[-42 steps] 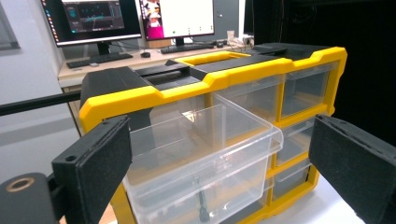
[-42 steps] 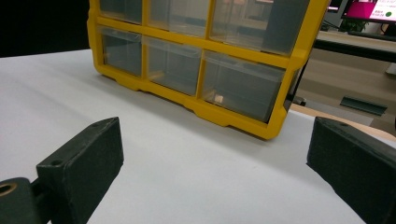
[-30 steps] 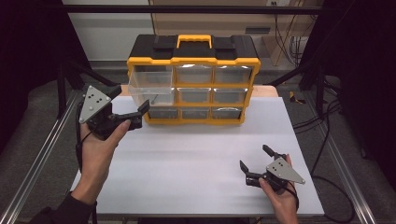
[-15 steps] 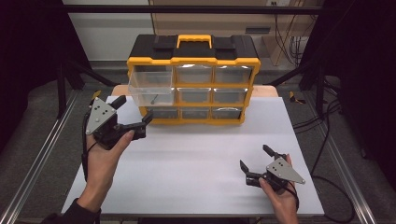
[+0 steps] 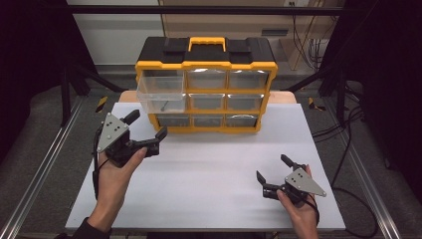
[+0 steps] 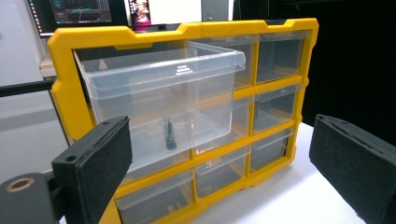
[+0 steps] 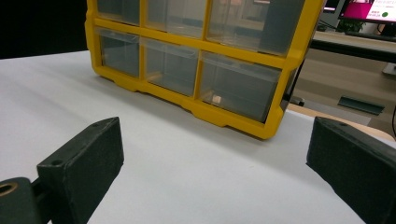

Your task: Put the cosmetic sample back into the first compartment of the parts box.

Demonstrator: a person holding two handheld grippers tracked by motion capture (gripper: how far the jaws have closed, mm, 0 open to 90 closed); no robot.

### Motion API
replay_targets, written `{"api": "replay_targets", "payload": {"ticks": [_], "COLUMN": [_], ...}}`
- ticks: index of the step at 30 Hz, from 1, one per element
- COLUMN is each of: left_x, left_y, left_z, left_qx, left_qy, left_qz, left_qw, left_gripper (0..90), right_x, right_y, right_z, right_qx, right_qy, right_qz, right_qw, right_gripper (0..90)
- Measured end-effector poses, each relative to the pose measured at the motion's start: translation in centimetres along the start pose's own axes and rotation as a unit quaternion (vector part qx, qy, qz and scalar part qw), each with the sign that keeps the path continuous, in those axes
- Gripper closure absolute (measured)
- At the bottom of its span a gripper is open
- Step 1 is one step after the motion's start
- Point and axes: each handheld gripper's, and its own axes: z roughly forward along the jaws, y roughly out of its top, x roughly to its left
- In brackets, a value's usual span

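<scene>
This is a lab or test room set up for recording. A white table (image 5: 209, 169) stands inside a frame of aluminium rails (image 5: 35, 179), with dark curtains (image 5: 30, 59) on both sides and a grey floor (image 5: 59, 149) below. Cables (image 5: 303, 45) hang at the back wall and trail over the floor at the right. Behind the yellow drawer box (image 6: 65, 84), computer screens (image 6: 79, 11) glow on a desk. More screens (image 7: 369, 11) show at the far right.
</scene>
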Motion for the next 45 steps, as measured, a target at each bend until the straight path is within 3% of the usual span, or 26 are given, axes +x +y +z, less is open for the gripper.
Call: {"api": "replay_targets", "payload": {"ticks": [10,23,34,38,41,45], "left_x": [-0.1,-0.4,-0.6,-0.7,-1.0,-1.3], "left_y": [-1.8,-3.1,-4.0,-4.1,-4.2,-4.5], "left_z": [0.3,0.3,0.3,0.2,0.1,0.0], "left_qx": [0.005,0.006,0.0,0.008,0.019,0.012], "left_qy": [-0.003,-0.01,-0.006,-0.007,-0.01,-0.011], "left_qz": [-0.013,-0.005,-0.009,-0.008,0.005,0.012], "left_qw": [0.9999,0.9999,0.9999,0.9999,0.9998,0.9998], "left_gripper": [5.8,5.9,7.8,9.1,13.0,13.2], "right_x": [0.0,0.0,0.1,0.2,0.2,0.2], "right_y": [0.0,0.0,0.0,0.0,-0.1,-0.1], "right_z": [0.0,0.0,0.1,0.1,0.2,0.1], "right_qx": [0.001,0.001,0.002,0.002,0.003,0.004], "right_qy": [-0.001,0.0,0.001,0.002,0.002,0.002], "right_qz": [-0.001,0.0,0.0,-0.002,-0.001,0.0], "right_qw": [1.0,1.0,1.0,1.0,1.0,1.0], "right_gripper": [3.8,3.8,3.7,3.7,3.7,3.7]}}
